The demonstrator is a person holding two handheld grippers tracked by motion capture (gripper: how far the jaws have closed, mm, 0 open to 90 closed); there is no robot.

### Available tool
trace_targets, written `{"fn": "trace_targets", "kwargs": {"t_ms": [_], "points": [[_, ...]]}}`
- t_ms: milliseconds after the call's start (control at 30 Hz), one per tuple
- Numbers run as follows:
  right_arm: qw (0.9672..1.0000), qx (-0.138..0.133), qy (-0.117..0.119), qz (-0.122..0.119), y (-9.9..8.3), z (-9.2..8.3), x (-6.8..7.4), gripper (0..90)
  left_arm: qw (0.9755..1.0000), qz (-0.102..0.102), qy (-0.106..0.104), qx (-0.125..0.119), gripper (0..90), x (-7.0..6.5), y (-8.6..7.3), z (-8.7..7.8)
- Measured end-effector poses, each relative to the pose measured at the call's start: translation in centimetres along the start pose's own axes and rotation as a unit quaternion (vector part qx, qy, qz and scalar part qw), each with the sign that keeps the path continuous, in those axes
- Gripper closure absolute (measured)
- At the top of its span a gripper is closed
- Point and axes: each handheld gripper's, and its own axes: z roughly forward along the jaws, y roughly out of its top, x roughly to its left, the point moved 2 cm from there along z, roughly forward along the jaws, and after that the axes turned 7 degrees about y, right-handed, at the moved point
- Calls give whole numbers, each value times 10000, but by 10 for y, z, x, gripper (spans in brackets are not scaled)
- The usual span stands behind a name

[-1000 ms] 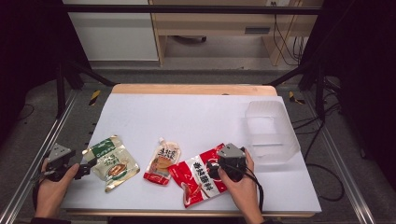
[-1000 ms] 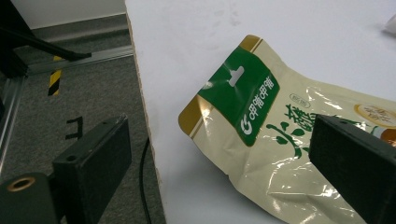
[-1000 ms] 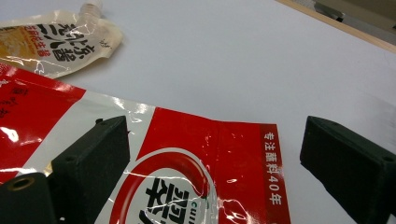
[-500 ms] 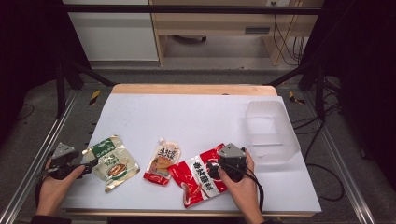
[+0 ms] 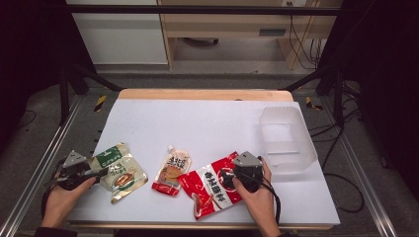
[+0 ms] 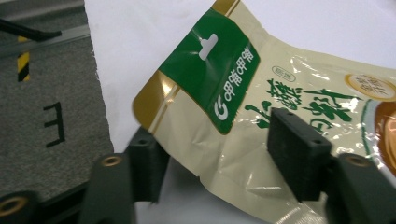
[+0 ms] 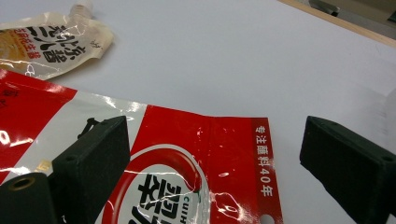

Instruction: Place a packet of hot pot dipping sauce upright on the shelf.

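A green and cream pouch [image 5: 121, 170] lies near the table's front left. My left gripper [image 5: 101, 174] reaches in from the left at its edge. In the left gripper view the pouch [image 6: 233, 84] has its lower edge between the jaws of my left gripper [image 6: 219, 144]; they have just been closing, with a gap still showing. A red and white pouch [image 5: 210, 187] lies front centre. My right gripper [image 5: 225, 177] stands wide open over its right end. In the right gripper view the red pouch [image 7: 187, 158] spreads beneath my right gripper [image 7: 215, 140].
A small spouted pouch [image 5: 172, 170] lies between the two larger ones, also seen as the spouted pouch [image 7: 51, 46] at the far left. A clear plastic container [image 5: 286, 140] stands at the right. The white table sheet [image 5: 197, 123] stretches behind.
My left gripper has edged slightly right onto the green pouch's edge and its jaws have narrowed. The right hand and the pouches have kept still.
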Motion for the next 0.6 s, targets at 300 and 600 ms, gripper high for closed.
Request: {"fn": "trace_targets", "kwargs": {"t_ms": [300, 600], "points": [[10000, 65, 36, -46, 0, 3, 2, 91, 9996, -97, -275, -23, 641, 1, 0, -2], [10000, 52, 46, -29, 1, 2, 2, 91, 9994, 109, -307, 153, 741, -1, -1, 0]]}}
